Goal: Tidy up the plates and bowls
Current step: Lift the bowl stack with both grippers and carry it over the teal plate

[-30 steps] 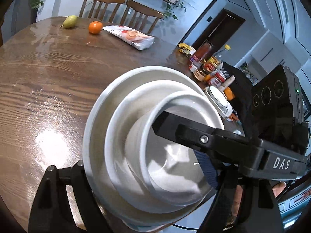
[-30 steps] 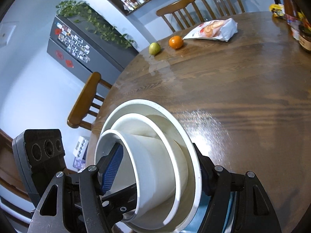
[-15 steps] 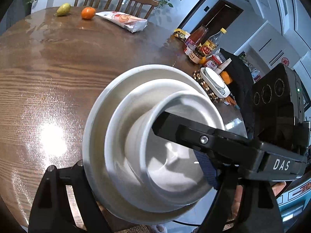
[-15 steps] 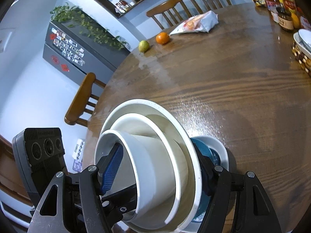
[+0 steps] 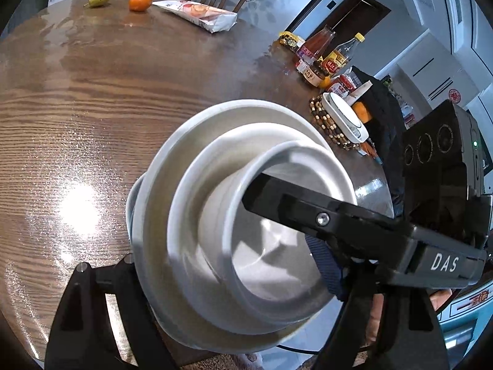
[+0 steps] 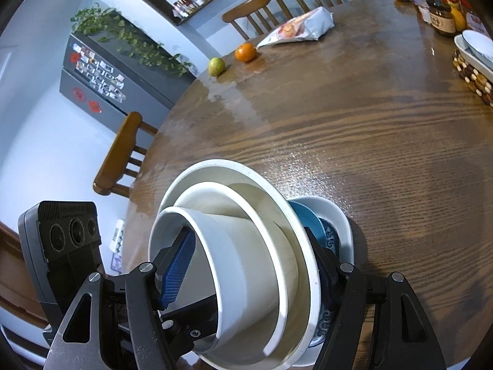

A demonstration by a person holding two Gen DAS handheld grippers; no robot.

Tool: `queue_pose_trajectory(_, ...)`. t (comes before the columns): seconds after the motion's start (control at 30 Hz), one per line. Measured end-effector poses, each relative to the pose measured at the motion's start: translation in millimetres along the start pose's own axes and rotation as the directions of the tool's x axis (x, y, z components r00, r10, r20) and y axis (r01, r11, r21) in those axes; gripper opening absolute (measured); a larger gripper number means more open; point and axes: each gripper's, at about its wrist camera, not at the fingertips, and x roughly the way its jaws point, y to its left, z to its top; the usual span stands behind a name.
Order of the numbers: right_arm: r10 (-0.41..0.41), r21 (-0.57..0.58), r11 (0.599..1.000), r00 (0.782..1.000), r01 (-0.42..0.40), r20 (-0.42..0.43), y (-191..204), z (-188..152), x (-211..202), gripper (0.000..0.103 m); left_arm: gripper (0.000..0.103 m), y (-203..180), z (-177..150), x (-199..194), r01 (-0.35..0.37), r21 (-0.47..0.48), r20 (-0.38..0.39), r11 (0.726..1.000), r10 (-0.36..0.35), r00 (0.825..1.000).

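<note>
- Nested bowls (image 6: 246, 246) at near table (image 6: 369, 141) edge, over a patterned plate (image 6: 326, 225).
- Pear (image 6: 216, 66) left of orange (image 6: 245, 52); snack bag (image 6: 299, 27) right of it, at far edge.
- Jars (image 5: 320, 61) at right; dish (image 5: 343, 117) on beaded mat (image 5: 323, 120) before them.

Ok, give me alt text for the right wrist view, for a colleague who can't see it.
A nested stack of white bowls, gripped between both grippers' fingers, is tilted above a blue-patterned dish near the edge of a round wooden table. Across the table lie a pear, an orange and a snack bag, with wooden chairs beyond.
</note>
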Motion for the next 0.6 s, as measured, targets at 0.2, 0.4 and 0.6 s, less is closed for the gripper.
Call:
queue_pose_trajectory(0.2,-0.020,0.019,1.000,1.000,0.020,0.000,-8.5,0.1,1.5,0.071,0.078,-0.7,3.0,11.2,0.012,-0.008,-0.026,1.000,-0.012,1.000)
queue_pose_trajectory(0.4,-0.024,0.035,0.999,1.000,0.024,-0.006,-16.9,0.3,3.1,0.071,0.078,-2.2,4.4,20.0,0.012,-0.009,-0.042,1.000,-0.012,0.999)
queue_pose_trajectory(0.6,-0.034,0.037,0.999,0.999,0.034,-0.003,-19.0,1.4,2.3,0.071,0.077,-0.5,6.0,21.1,0.013,-0.009,-0.041,1.000,-0.014,0.999)
